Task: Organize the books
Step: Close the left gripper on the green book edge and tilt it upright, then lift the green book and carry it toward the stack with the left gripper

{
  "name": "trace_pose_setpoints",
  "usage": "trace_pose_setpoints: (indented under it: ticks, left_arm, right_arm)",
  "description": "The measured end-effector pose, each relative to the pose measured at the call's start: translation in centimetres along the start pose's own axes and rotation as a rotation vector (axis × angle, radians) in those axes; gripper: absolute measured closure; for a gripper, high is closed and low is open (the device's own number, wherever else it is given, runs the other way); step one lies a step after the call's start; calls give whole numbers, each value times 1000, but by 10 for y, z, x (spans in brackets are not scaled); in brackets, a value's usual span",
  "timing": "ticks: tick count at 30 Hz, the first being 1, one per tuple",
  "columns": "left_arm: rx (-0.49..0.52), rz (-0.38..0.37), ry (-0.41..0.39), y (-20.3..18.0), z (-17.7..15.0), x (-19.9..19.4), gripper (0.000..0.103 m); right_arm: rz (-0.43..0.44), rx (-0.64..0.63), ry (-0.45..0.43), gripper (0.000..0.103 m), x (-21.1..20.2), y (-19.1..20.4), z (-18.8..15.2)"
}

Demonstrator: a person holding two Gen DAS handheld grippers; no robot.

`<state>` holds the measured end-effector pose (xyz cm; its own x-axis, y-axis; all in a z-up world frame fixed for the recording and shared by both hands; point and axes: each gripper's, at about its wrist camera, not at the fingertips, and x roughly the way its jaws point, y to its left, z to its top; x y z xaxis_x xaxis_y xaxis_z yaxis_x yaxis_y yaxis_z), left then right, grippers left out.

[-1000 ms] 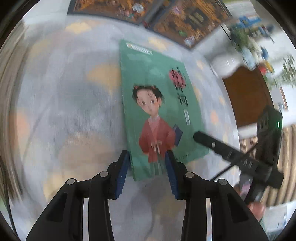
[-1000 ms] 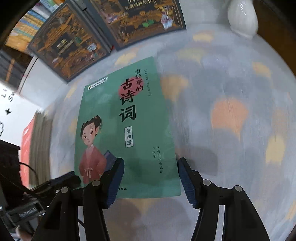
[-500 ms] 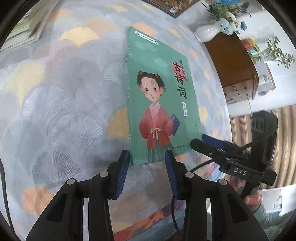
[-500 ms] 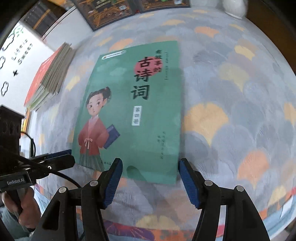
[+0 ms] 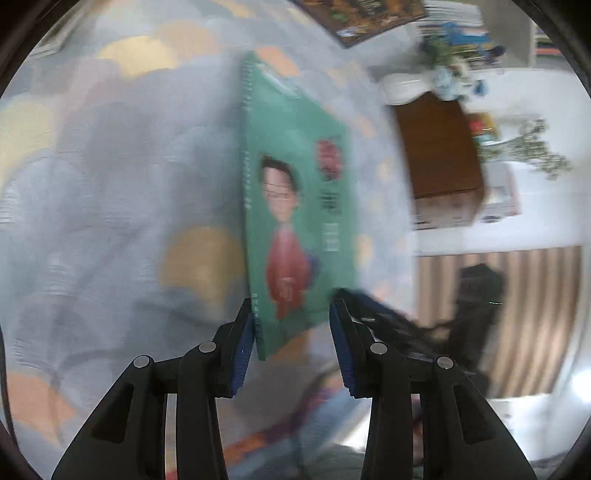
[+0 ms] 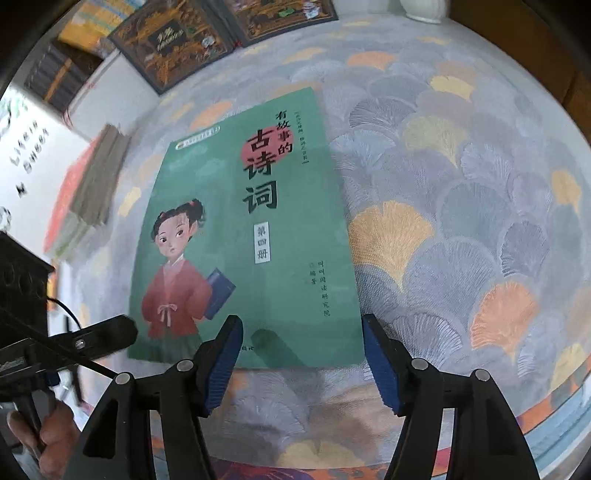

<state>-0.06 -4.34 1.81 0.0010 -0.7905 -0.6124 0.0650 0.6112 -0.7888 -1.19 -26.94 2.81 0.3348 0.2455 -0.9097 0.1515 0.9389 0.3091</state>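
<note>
A green book (image 6: 251,236) with a girl in a red robe on its cover lies flat on the fan-patterned cloth (image 6: 443,192). My right gripper (image 6: 301,358) hovers at the book's near edge, its jaws opening. The near right part of the cover lies between the blue pads, which do not press on it. In the blurred left wrist view the same book (image 5: 295,206) runs away from my left gripper (image 5: 291,343), its near corner between the narrowly parted pads with no grip visible. The left gripper's finger (image 6: 107,332) shows beside the book's near left corner.
Two dark ornate books (image 6: 173,48) lie at the cloth's far edge, beside a white vase (image 6: 421,9). A stack of books (image 6: 92,184) sits to the left. A wooden cabinet (image 5: 439,162) and a striped rug (image 5: 535,295) lie beyond the table. A hand (image 6: 48,435) grips the left tool.
The right gripper's jaws have spread wider. Both grippers shifted over the cloth to the book's near edge, and the left view has rolled and blurred. The book still lies flat.
</note>
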Motion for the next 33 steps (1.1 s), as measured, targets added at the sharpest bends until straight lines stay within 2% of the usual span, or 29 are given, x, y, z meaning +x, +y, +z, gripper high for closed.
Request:
trace_pose_setpoints:
  ticks: [3, 5, 8, 10, 13, 16, 19, 21, 25, 31, 32, 33]
  left_arm:
    - [52, -81, 5, -20, 3, -2, 67]
    - [32, -84, 9, -21, 9, 3, 67]
    - [32, 14, 4, -18, 18, 16, 71]
    - [29, 64, 2, -17, 19, 24, 86]
    - [-13, 143, 6, -6, 21, 35, 88]
    - [-76, 95, 12, 3, 24, 37, 89]
    - [-129, -3, 25, 6, 28, 31, 90]
    - [-175, -71, 66, 6, 31, 31, 90]
    - [-159, -153, 87, -10, 42, 24, 91]
    - [-152, -165, 96, -18, 50, 19, 91]
    - [-158, -168, 99, -15, 50, 17, 91]
    - [-167, -173, 100, -11, 50, 15, 91]
  right_arm:
    - [93, 86, -8, 34, -3, -14, 0]
    - [145, 133, -10, 34, -4, -22, 1]
    - [192, 178, -13, 35, -5, -30, 0]
    - [195, 182, -16, 35, -6, -29, -1]
    - [192, 181, -17, 35, -6, -26, -5]
    - [232, 208, -6, 35, -7, -36, -4]
    - [318, 272, 19, 35, -6, -52, -2]
    - [386, 322, 38, 35, -4, -63, 0]
    - [522, 376, 53, 29, -3, -80, -1]
    - [632, 436, 58, 27, 8, -82, 11]
    - [640, 443, 55, 29, 11, -80, 15]
    - [647, 446, 51, 37, 14, -78, 21]
